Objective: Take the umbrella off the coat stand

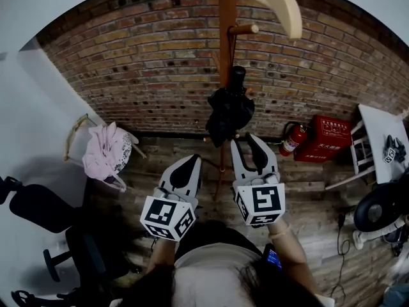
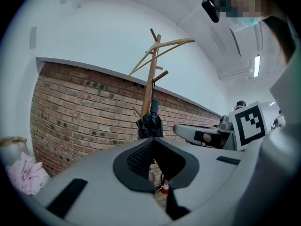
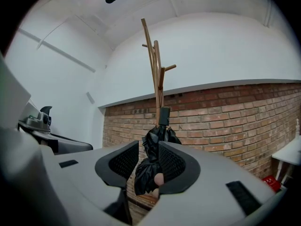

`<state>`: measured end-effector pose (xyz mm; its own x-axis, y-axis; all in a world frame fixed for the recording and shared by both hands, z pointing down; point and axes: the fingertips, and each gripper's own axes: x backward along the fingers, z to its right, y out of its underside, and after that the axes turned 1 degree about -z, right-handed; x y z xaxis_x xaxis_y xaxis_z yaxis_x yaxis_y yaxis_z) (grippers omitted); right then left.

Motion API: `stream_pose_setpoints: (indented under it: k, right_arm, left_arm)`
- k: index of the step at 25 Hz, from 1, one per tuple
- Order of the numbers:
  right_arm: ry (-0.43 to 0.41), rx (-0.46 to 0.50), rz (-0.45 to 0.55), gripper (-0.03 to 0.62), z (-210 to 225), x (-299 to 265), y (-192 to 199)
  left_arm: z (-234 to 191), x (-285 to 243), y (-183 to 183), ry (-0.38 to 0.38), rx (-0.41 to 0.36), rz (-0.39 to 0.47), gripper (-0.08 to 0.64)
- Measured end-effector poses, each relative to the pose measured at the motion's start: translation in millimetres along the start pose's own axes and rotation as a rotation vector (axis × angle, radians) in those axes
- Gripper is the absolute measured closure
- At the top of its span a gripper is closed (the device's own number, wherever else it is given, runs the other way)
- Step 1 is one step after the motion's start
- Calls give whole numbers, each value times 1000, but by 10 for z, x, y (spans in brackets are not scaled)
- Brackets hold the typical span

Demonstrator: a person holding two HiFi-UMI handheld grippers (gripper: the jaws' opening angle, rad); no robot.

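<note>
One umbrella [image 1: 229, 110] hangs on coat stand [image 1: 227, 15]; right gripper [image 1: 244, 141] jaws apart, facing it; left gripper [image 1: 192, 161] jaws closed.

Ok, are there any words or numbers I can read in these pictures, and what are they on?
No text here can be read.
Red box by the brick wall: pale print, too blurred to read.
Fire extinguisher: label too small to read.
Two marker cubes: black-and-white square patterns only, no letters.

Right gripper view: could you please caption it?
Right gripper, jaws apart, faces the black umbrella hanging on the wooden coat stand.
</note>
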<state>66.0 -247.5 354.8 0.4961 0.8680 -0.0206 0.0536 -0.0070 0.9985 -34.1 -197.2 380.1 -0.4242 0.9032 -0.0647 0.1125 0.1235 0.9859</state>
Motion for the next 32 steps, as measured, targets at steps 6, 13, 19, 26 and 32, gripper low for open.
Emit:
stream_pose_setpoints:
  k: [6, 13, 19, 26, 32]
  right_arm:
    - [-2, -1, -18, 407, -4, -111, 54]
    - [62, -17, -16, 386, 51, -276, 39]
    - [105, -28, -35, 359, 107, -422, 46]
    - [147, -48, -50, 340, 153, -604, 113]
    - [173, -76, -48, 319, 170, -724, 137]
  left_arm:
    - [-80, -3, 12, -10, -2, -16, 551]
    - [-223, -93, -65, 36, -3, -36, 551]
    - [-320, -252, -165, 89, -6, -45, 551]
    - [-456, -403, -189, 141, -15, -64, 551]
    - [-572, -504, -193, 181, -8, -79, 551]
